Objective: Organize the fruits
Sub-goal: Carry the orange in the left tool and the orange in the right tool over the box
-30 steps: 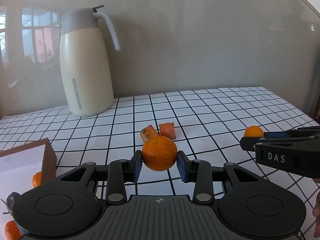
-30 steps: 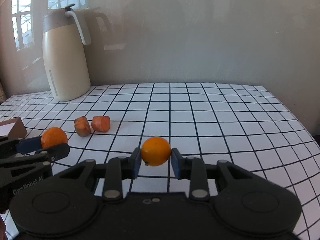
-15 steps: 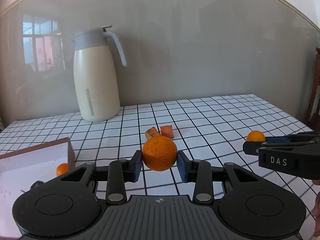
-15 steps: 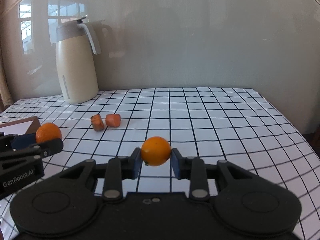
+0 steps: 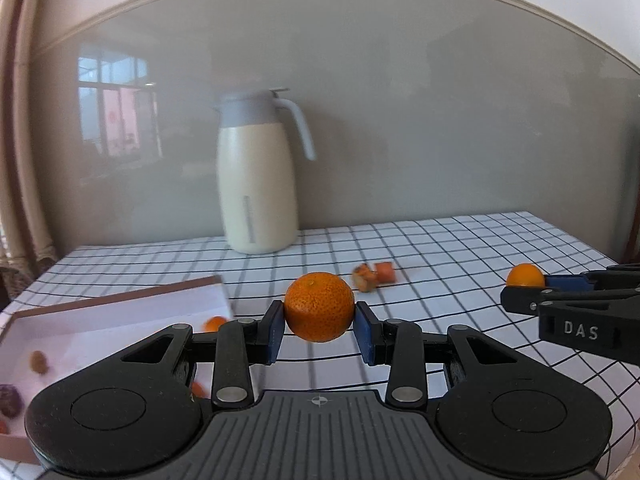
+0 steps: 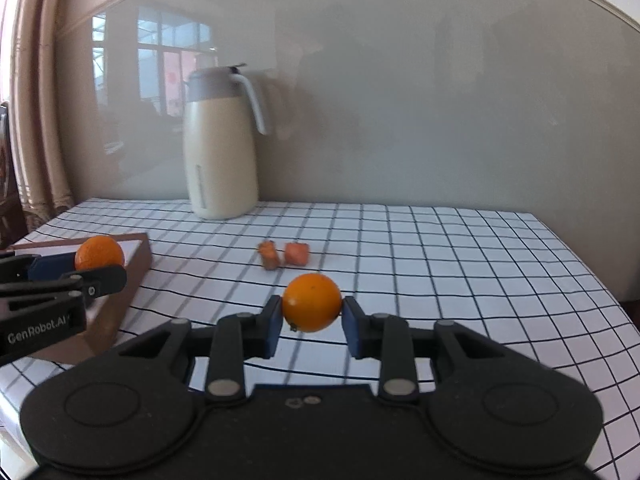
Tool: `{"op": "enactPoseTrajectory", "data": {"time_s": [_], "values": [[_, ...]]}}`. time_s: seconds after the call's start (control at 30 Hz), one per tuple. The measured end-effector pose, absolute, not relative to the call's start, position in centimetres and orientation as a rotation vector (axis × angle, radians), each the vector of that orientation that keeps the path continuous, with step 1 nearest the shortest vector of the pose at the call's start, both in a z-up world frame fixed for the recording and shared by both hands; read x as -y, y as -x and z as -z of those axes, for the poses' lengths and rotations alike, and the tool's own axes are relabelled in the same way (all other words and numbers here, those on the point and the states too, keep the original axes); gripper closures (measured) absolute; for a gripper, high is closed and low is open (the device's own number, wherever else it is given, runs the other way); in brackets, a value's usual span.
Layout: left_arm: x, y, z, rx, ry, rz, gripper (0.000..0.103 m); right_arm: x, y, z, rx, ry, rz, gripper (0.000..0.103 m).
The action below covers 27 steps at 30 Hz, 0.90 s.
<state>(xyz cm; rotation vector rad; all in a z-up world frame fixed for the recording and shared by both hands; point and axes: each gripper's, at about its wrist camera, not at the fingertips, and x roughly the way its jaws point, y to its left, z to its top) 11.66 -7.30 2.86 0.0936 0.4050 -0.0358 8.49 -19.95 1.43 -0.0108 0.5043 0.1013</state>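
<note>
My left gripper (image 5: 319, 330) is shut on a rough-skinned mandarin (image 5: 319, 306), held above the checked tablecloth. A smaller, smooth orange fruit (image 6: 311, 307) sits clamped in my right gripper (image 6: 312, 322). Each gripper shows in the other's view: the right gripper (image 5: 520, 289) with its fruit (image 5: 525, 275) at the right edge, the left gripper (image 6: 100, 270) with the mandarin (image 6: 99, 252) at the left edge. A shallow brown box (image 5: 120, 300) with a white inside lies low on the left, and several small fruits (image 5: 215, 323) lie in it. Two orange-red chunks (image 6: 283, 254) rest mid-table.
A cream thermos jug (image 5: 256, 184) with a grey lid and handle stands at the back of the table against a glossy grey wall. The box (image 6: 138, 258) sits near the table's left edge. The table's right edge (image 6: 592, 276) drops off at the right.
Both grippers have drawn back and risen with their fruits still clamped. The jug and chunks look smaller and farther, and more of the box has come into view on the left.
</note>
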Motion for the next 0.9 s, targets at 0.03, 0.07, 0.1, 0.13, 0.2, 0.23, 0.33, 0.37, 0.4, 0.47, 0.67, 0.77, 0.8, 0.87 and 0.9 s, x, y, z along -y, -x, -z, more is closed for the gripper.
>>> {"op": "enactPoseTrajectory", "data": {"time_s": [0.03,0.07,0.1,0.13,0.2,0.23,0.33,0.37,0.4,0.47,0.67,0.77,0.8,0.87,0.9], "values": [[6.8,-11.3,-3.0,-0.402,-0.091,0.028,0.066,19.5,-8.2,-1.6,-0.501,0.013,-0.109,0.080],[6.4,-11.1,-3.0,-0.399,-0.091,0.021,0.066,19.1,-8.0,-1.7,-0.498,0.016,-0.119,0.080],[5.9,-10.7,-3.0,-0.397,-0.093,0.012,0.066,18.6,-7.9,-1.8,-0.493,0.019,-0.131,0.080],[5.5,-10.3,-3.0,-0.395,-0.093,0.004,0.066,18.1,-7.7,-1.9,-0.489,0.023,-0.144,0.080],[4.5,-9.5,-3.1,-0.387,-0.094,-0.017,0.066,17.0,-7.4,-2.1,-0.483,0.033,-0.172,0.080],[4.1,-9.3,-3.1,-0.386,-0.092,-0.024,0.066,16.5,-7.1,-2.2,-0.476,0.041,-0.186,0.080],[2.6,-8.4,-3.3,-0.376,-0.082,-0.053,0.066,14.9,-6.8,-2.5,-0.461,0.064,-0.227,0.080],[2.2,-8.1,-3.4,-0.374,-0.081,-0.062,0.066,14.5,-6.7,-2.6,-0.456,0.069,-0.239,0.080],[1.7,-8.0,-3.4,-0.371,-0.076,-0.071,0.066,14.1,-6.8,-2.7,-0.452,0.071,-0.250,0.080],[0.7,-7.6,-3.6,-0.365,-0.064,-0.091,0.066,13.3,-6.7,-2.8,-0.443,0.073,-0.271,0.080],[-1.9,-7.0,-3.6,-0.346,-0.043,-0.144,0.066,10.6,-6.3,-3.2,-0.413,0.090,-0.338,0.080],[-2.8,-6.8,-3.6,-0.338,-0.036,-0.166,0.066,9.1,-6.4,-3.1,-0.408,0.100,-0.374,0.080],[-3.2,-6.7,-3.6,-0.337,-0.037,-0.173,0.066,8.6,-6.5,-3.0,-0.407,0.102,-0.384,0.080],[-3.8,-6.4,-3.5,-0.334,-0.036,-0.189,0.066,7.7,-6.6,-2.9,-0.407,0.107,-0.404,0.080],[-4.2,-6.5,-3.5,-0.333,-0.036,-0.198,0.066,7.1,-6.6,-2.9,-0.407,0.109,-0.415,0.080]]}}
